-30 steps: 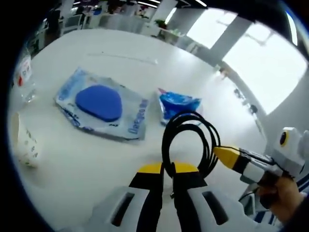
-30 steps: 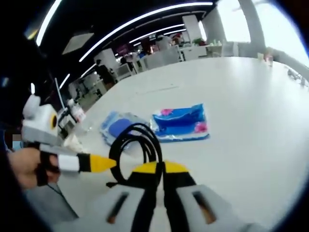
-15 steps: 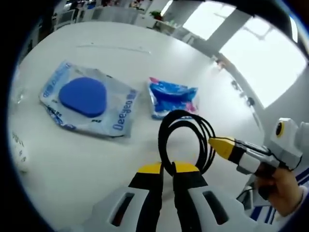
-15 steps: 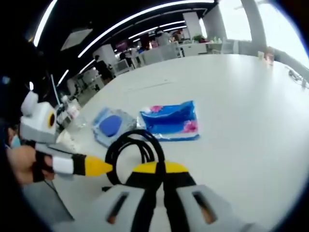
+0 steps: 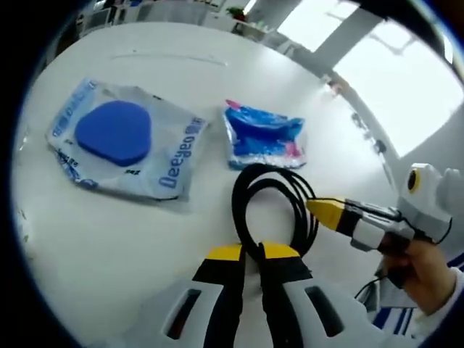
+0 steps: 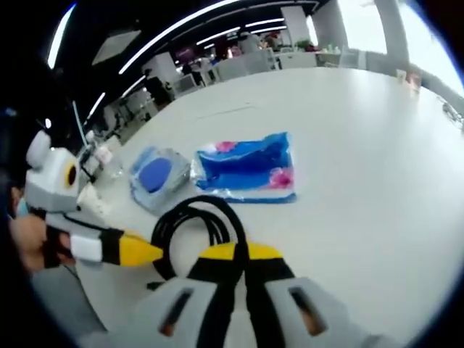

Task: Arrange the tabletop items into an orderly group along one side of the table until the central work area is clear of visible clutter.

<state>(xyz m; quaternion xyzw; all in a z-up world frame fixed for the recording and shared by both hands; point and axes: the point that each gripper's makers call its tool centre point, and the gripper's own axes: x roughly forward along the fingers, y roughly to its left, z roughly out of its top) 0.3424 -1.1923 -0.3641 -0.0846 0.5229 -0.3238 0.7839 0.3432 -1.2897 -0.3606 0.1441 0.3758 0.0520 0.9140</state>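
A white table (image 5: 239, 80) spans both views, with a clear packet holding a blue pad (image 5: 123, 148) at upper left and a blue tissue pack (image 5: 262, 136) at centre. At lower centre, the left gripper (image 5: 249, 255) and right gripper (image 6: 240, 254) both pinch the coiled black cable (image 5: 272, 206) with jaws nearly closed.

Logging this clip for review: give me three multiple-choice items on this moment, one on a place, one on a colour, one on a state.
1. Where does the blue tissue pack lie?
A. beside the clear packet with the blue pad
B. on top of it
C. on the floor

2. What colour is the coiled cable?
A. white
B. black
C. red

3. How do the jaws of the left hand-held gripper stand?
A. wide open
B. shut on the cable
C. shut on the tissue pack

Answers: 1 A, the two lie side by side on the white table; 2 B, its loops are black; 3 B, the yellow tips pinch the coil.
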